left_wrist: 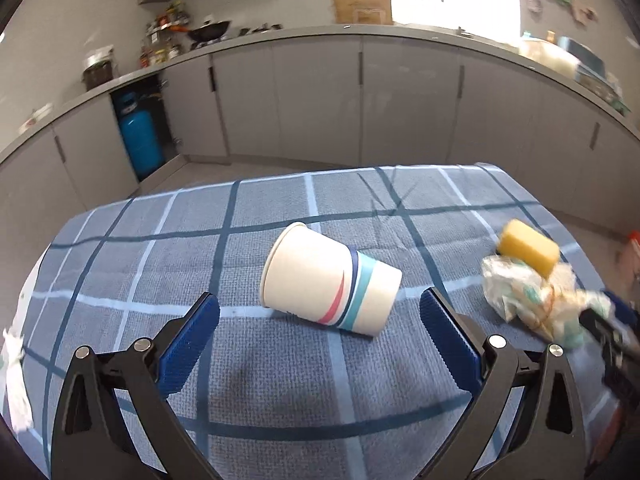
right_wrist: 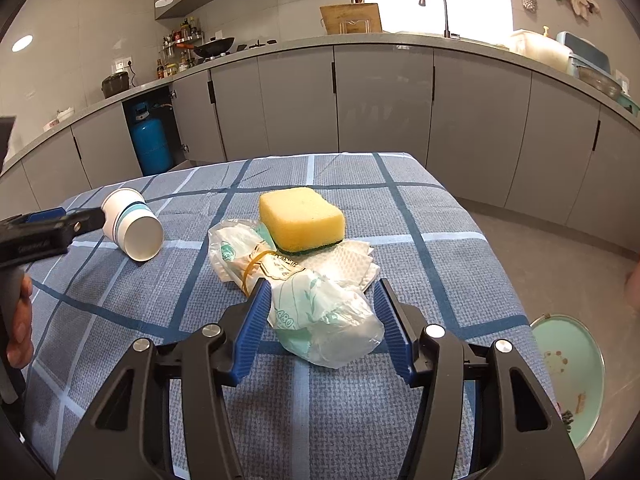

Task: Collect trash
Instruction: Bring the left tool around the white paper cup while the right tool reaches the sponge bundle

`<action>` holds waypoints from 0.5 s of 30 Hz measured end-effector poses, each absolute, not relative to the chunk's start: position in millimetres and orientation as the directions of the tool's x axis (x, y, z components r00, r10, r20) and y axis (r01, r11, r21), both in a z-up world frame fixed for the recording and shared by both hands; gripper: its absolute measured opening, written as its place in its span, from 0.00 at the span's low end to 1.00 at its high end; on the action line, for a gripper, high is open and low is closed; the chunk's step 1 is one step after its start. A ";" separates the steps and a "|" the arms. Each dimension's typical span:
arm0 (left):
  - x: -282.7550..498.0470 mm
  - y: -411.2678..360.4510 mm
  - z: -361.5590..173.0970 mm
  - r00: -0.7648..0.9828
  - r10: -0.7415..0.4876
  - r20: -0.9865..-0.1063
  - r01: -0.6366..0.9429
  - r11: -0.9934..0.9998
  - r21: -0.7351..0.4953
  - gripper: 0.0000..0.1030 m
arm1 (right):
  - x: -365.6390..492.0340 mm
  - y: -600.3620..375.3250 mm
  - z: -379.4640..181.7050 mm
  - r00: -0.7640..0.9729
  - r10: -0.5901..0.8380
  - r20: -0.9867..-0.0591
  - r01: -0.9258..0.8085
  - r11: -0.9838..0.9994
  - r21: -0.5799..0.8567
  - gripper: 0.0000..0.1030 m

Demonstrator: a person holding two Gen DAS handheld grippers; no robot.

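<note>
A white paper cup (left_wrist: 320,276) with red and teal stripes lies on its side on the blue checked tablecloth (left_wrist: 280,380). My left gripper (left_wrist: 320,298) is open wide just in front of the cup, and its pads do not touch it. In the right wrist view a crumpled plastic bag (right_wrist: 320,312) tied with a rubber band lies between the fingers of my right gripper (right_wrist: 322,284). The left pad (right_wrist: 256,320) rests against the bag, while a small gap shows at the right pad. Beyond the bag, a yellow sponge (right_wrist: 302,216) sits on a white napkin (right_wrist: 352,260).
A mint-green bin (right_wrist: 568,368) stands on the floor past the table's right edge. White tissue (left_wrist: 16,380) hangs at the table's left edge. Grey kitchen cabinets and a blue gas cylinder (right_wrist: 152,140) stand behind. A hand (right_wrist: 20,320) holds the left gripper.
</note>
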State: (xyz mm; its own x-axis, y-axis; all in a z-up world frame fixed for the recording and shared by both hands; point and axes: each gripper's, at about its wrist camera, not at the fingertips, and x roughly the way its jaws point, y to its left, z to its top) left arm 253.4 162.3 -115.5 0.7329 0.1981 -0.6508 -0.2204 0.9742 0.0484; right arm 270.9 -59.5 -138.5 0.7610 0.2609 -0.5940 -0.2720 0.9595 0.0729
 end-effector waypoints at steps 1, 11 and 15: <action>259.8 160.8 -115.1 0.724 0.210 -0.657 -0.246 0.969 0.039 0.96 | 270.8 -60.2 -138.1 0.762 0.265 -0.591 -0.272 0.959 0.078 0.53; 333.3 147.4 -149.3 0.514 0.382 -0.768 -0.486 0.867 0.106 0.96 | 270.1 -68.3 -137.4 0.760 0.304 -0.575 -0.284 0.950 0.128 0.53; 329.7 151.1 -160.6 0.523 0.339 -0.782 -0.466 0.882 0.071 0.71 | 269.7 -69.3 -136.4 0.757 0.318 -0.571 -0.292 0.946 0.140 0.51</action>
